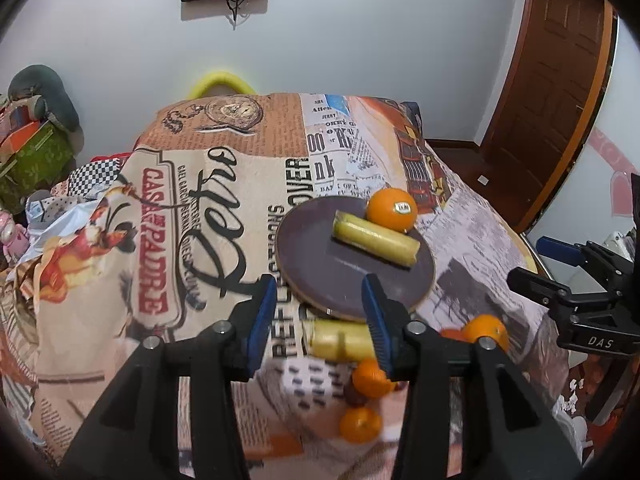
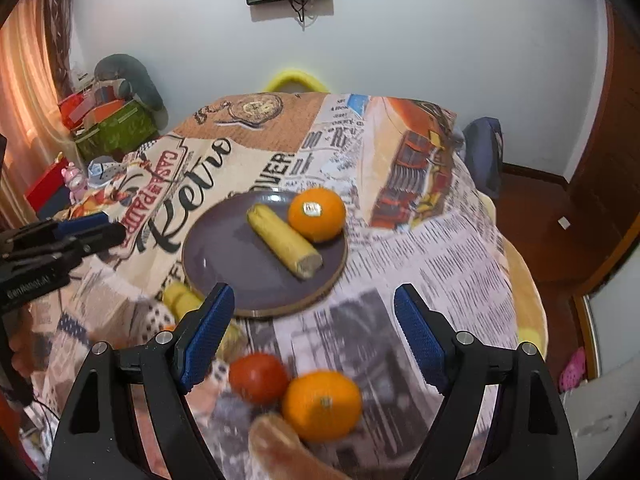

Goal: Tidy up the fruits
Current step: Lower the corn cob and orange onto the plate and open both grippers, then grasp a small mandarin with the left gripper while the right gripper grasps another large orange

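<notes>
A round dark-purple plate (image 2: pixel 224 256) mid-table holds a stickered orange (image 2: pixel 317 214) touching a pale yellow cob-like cylinder (image 2: pixel 285 242). The left gripper (image 1: pixel 320 316) and the right gripper (image 2: pixel 312 336) both stand parted and empty.

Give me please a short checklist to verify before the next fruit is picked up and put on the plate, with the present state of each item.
1. Left gripper empty: ok, nothing is between its blue pads.
2. Right gripper empty and open: ok, its jaws stand wide above the table.
3. Free room on the purple plate: ok, only one orange and a yellow stick lie on it, toward its right side.
4. Fruit left to pick: ok, a loose orange and a red fruit lie on the tablecloth near the right gripper.
5. Plate lying flat: cannot tell; its near rim seems to overlap a second yellow stick.
</notes>
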`<action>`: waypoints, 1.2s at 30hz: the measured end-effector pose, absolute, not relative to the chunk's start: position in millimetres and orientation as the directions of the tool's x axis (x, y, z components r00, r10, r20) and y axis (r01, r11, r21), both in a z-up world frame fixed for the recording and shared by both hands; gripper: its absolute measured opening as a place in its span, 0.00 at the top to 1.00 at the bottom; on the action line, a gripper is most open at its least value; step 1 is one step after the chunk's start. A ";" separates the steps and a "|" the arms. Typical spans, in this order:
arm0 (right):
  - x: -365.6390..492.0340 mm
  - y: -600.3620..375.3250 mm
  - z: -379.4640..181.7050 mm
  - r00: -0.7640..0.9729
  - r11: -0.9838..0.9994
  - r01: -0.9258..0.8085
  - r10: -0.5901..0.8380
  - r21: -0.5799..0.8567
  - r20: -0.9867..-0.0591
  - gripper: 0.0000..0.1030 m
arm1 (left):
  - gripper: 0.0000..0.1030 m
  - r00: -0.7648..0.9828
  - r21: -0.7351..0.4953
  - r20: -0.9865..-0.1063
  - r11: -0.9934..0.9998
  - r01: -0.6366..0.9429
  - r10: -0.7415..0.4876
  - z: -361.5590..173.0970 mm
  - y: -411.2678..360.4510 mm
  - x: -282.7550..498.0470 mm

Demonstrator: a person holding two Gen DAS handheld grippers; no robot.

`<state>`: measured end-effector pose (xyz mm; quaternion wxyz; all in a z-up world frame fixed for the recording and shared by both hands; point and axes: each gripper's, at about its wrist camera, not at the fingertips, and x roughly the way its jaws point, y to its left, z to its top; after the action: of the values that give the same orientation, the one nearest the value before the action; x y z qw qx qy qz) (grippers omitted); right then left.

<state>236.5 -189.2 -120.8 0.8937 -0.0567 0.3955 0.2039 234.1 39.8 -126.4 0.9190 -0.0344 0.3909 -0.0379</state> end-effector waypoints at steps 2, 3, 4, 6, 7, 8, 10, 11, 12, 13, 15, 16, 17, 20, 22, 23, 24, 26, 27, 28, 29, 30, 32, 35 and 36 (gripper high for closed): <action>228.0 -192.9 -125.1 0.602 0.915 -0.401 0.305 0.050 -0.738 0.22 | 0.56 0.687 -0.086 -0.721 0.995 0.044 -0.092 -128.7 39.0 224.3; 224.5 -194.8 -128.0 0.603 0.917 -0.396 0.294 0.042 -0.741 0.22 | 0.56 0.684 -0.084 -0.724 0.995 0.044 -0.091 -129.9 38.8 220.1; 219.6 -198.2 -131.9 0.604 0.921 -0.389 0.282 0.034 -0.746 0.22 | 0.56 0.682 -0.084 -0.726 0.995 0.044 -0.092 -131.2 39.0 216.7; 213.1 -202.4 -138.4 0.594 0.924 -0.382 0.276 0.038 -0.756 0.22 | 0.56 0.674 -0.090 -0.732 0.995 0.044 -0.096 -135.2 38.7 208.6; 209.3 -205.5 -141.9 0.586 0.925 -0.378 0.278 0.047 -0.761 0.22 | 0.56 0.669 -0.094 -0.737 0.995 0.043 -0.099 -138.3 38.3 204.3; 205.8 -207.6 -144.9 0.581 0.926 -0.373 0.277 0.052 -0.765 0.22 | 0.56 0.664 -0.097 -0.741 0.994 0.042 -0.100 -141.3 37.7 202.6; 200.3 -212.1 -150.9 0.573 0.930 -0.362 0.273 0.060 -0.772 0.22 | 0.54 0.650 -0.110 -0.752 0.993 0.039 -0.109 -150.1 36.6 197.3; 198.9 -213.4 -153.6 0.567 0.931 -0.360 0.273 0.065 -0.777 0.22 | 0.54 0.642 -0.116 -0.758 0.993 0.037 -0.113 -154.9 35.5 194.3; 197.9 -214.5 -155.7 0.562 0.931 -0.358 0.273 0.068 -0.781 0.22 | 0.54 0.633 -0.121 -0.765 0.992 0.036 -0.116 -159.7 34.5 192.5; 196.1 -216.1 -157.8 0.558 0.932 -0.355 0.274 0.073 -0.784 0.22 | 0.54 0.626 -0.124 -0.771 0.992 0.035 -0.118 -164.1 33.8 190.9; 193.6 -218.5 -161.6 0.551 0.933 -0.351 0.278 0.084 -0.786 0.22 | 0.54 0.607 -0.133 -0.784 0.991 0.034 -0.126 -175.4 31.2 187.1; 192.1 -220.4 -164.5 0.547 0.933 -0.347 0.281 0.091 -0.788 0.22 | 0.54 0.595 -0.141 -0.792 0.989 0.035 -0.134 -181.1 29.7 185.6; 191.9 -221.1 -167.0 0.543 0.934 -0.345 0.283 0.097 -0.791 0.22 | 0.54 0.584 -0.146 -0.800 0.989 0.038 -0.140 -186.2 28.1 184.0; 194.1 -222.1 -174.8 0.532 0.938 -0.330 0.280 0.109 -0.799 0.22 | 0.54 0.559 -0.147 -0.816 0.988 0.049 -0.149 -198.4 22.2 183.3; 198.5 -221.8 -178.6 0.528 0.939 -0.322 0.281 0.117 -0.801 0.22 | 0.54 0.547 -0.145 -0.824 0.988 0.054 -0.151 -204.4 18.9 185.0; 200.4 -221.1 -180.4 0.527 0.940 -0.318 0.281 0.120 -0.802 0.22 | 0.54 0.541 -0.149 -0.827 0.987 0.053 -0.154 -207.8 17.3 186.3; 202.5 -220.0 -182.5 0.527 0.941 -0.315 0.279 0.120 -0.802 0.22 | 0.54 0.537 -0.155 -0.828 0.986 0.053 -0.159 -210.0 16.9 187.1; 205.0 -217.2 -185.7 0.524 0.941 -0.318 0.276 0.116 -0.806 0.22 | 0.54 0.526 -0.169 -0.832 0.984 0.057 -0.174 -215.0 14.7 188.2; 206.1 -215.4 -187.5 0.523 0.940 -0.322 0.275 0.113 -0.807 0.22 | 0.54 0.523 -0.170 -0.834 0.984 0.060 -0.176 -216.9 13.5 188.2; 207.6 -213.1 -189.9 0.521 0.939 -0.326 0.272 0.106 -0.809 0.22 | 0.54 0.519 -0.169 -0.836 0.983 0.064 -0.178 -219.0 12.0 188.7; 209.2 -211.4 -191.9 0.519 0.940 -0.327 0.268 0.101 -0.811 0.23 | 0.54 0.515 -0.165 -0.839 0.984 0.070 -0.178 -221.4 10.0 189.3; 210.8 -210.4 -194.2 0.517 0.940 -0.326 0.264 0.098 -0.814 0.23 | 0.54 0.512 -0.162 -0.841 0.984 0.073 -0.176 -223.1 8.8 189.5; 214.1 -210.7 -197.9 0.509 0.940 -0.319 0.275 0.118 -0.815 0.23 | 0.54 0.507 -0.157 -0.844 0.984 0.079 -0.175 -226.5 6.8 190.6; 217.9 -213.3 -200.6 0.500 0.940 -0.305 0.297 0.156 -0.813 0.27 | 0.54 0.499 -0.163 -0.847 0.983 0.086 -0.185 -230.8 5.3 192.3; 219.3 -213.5 -201.8 0.495 0.939 -0.302 0.303 0.166 -0.814 0.29 | 0.57 0.499 -0.162 -0.846 0.983 0.089 -0.185 -231.3 5.1 192.3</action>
<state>219.3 -213.5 -201.8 0.8645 0.0008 0.4713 0.1750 192.3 5.1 -231.3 0.8645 -0.0485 0.4940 -0.0792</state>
